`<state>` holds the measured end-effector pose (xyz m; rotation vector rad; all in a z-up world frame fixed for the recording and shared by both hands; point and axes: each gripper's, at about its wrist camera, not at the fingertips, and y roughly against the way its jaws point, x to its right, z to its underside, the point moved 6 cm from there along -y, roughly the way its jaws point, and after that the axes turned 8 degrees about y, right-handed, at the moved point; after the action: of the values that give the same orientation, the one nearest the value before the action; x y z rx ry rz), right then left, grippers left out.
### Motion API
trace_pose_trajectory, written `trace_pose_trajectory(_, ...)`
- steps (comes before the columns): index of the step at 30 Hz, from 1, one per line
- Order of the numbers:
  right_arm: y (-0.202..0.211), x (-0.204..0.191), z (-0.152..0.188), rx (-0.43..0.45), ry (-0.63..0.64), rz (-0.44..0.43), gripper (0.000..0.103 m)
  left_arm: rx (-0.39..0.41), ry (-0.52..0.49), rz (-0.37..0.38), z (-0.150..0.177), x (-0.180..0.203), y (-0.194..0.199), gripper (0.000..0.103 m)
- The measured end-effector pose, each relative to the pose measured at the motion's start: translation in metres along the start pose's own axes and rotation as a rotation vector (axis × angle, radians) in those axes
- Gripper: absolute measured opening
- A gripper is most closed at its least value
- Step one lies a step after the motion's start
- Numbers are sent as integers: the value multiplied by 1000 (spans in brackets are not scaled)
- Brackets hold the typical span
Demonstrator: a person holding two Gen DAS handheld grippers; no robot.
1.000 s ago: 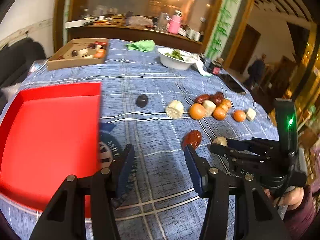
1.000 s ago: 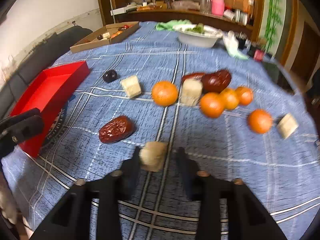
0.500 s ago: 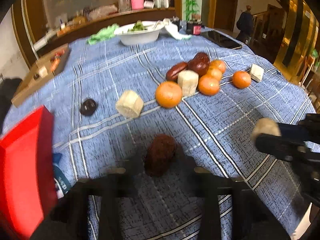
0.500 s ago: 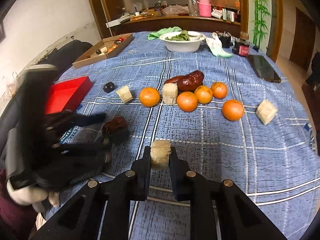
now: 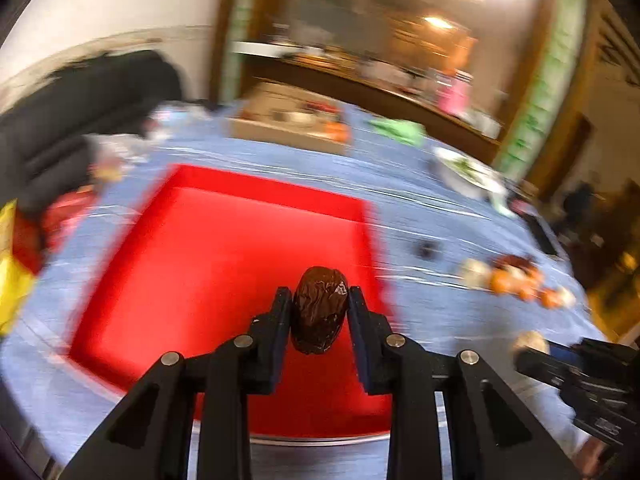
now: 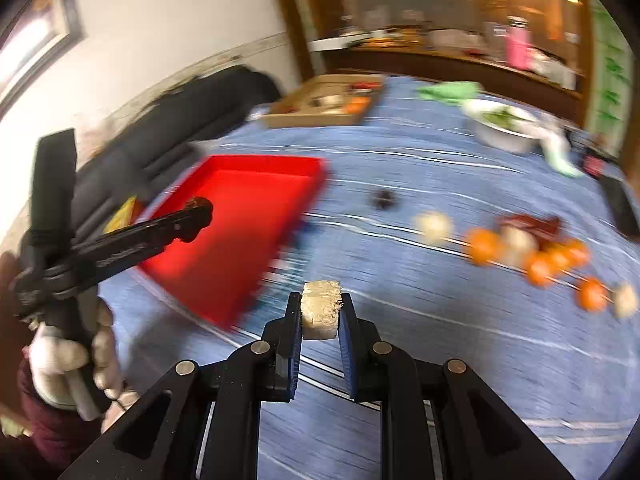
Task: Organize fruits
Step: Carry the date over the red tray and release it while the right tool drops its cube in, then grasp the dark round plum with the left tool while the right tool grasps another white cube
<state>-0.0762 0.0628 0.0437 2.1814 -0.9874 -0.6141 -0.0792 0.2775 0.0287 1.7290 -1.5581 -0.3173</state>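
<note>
My left gripper (image 5: 319,300) is shut on a wrinkled dark red date (image 5: 319,308) and holds it over the near right part of the red tray (image 5: 208,272). My right gripper (image 6: 320,308) is shut on a pale fibrous chunk (image 6: 320,309), above the blue cloth just right of the red tray (image 6: 244,216). In the right wrist view the left gripper (image 6: 196,208) reaches over the tray, held by a gloved hand (image 6: 68,356). Oranges (image 6: 484,246), pale chunks (image 6: 434,226) and dark dates (image 6: 532,224) lie blurred in a row at the right.
A small dark fruit (image 6: 383,199) sits alone beyond the tray. A cardboard box (image 6: 324,106), a green cloth (image 6: 450,91) and a white bowl (image 6: 502,126) stand at the far side of the table. A dark sofa (image 6: 172,132) lies left.
The left gripper closed on the date, lifted it and swung left over the red tray. The right gripper closed on the pale chunk, raised it and turned left toward the tray.
</note>
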Motion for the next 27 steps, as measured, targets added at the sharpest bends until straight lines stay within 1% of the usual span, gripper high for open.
trace_pose_trajectory(2, -19, -29, -12, -13, 29, -56, 19, 10, 44, -68, -4, -33, -1, 27)
trace_pose_trajectory(4, -36, -52, -20, -30, 64, -76, 19, 1, 88, -86, -4, -55, -3, 27)
trace_pose_trajectory(6, -59, -75, -25, -63, 95, -94, 19, -15, 115, -82, -1, -68, -5, 27)
trace_pose_trajectory(8, -77, -85, -26, -90, 106, -95, 19, -36, 143, -44, 2, -74, -6, 27)
trace_pose_trajectory(10, -94, -93, -25, -113, 118, -85, 20, -38, 164, -28, 2, -76, -5, 28)
trace_pose_trajectory(11, -102, -95, -24, -126, 119, -80, 20, -37, 166, -26, 2, -76, -4, 31)
trace_pose_trajectory(13, -113, -96, -23, -136, 110, -81, 20, -29, 171, -11, 1, -75, -1, 42)
trace_pose_trajectory(14, -115, -96, -22, -139, 105, -87, 22, -23, 172, -8, 1, -73, 2, 50)
trace_pose_trajectory(15, -116, -97, -22, -140, 104, -102, 23, -17, 171, -7, -1, -70, 2, 52)
trace_pose_trajectory(16, -113, -98, -22, -135, 107, -109, 29, -11, 169, -4, -2, -69, 4, 52)
trace_pose_trajectory(17, -111, -99, -24, -124, 112, -107, 35, -8, 166, -1, -4, -67, 5, 53)
trace_pose_trajectory(19, -101, -98, -27, -95, 116, -91, 40, 5, 159, 3, -6, -62, 10, 56)
trace_pose_trajectory(22, -85, -89, -28, -59, 90, -91, 40, 19, 147, 6, -9, -56, 15, 57)
trace_pose_trajectory(24, -63, -68, -24, -13, 68, -76, 40, 27, 123, 3, -9, -48, 19, 58)
trace_pose_trajectory(25, -55, -60, -23, 4, 62, -59, 40, 31, 113, 0, -9, -44, 20, 58)
trace_pose_trajectory(27, -32, -23, -16, 38, 34, 20, 40, 33, 87, 0, -8, -31, 21, 58)
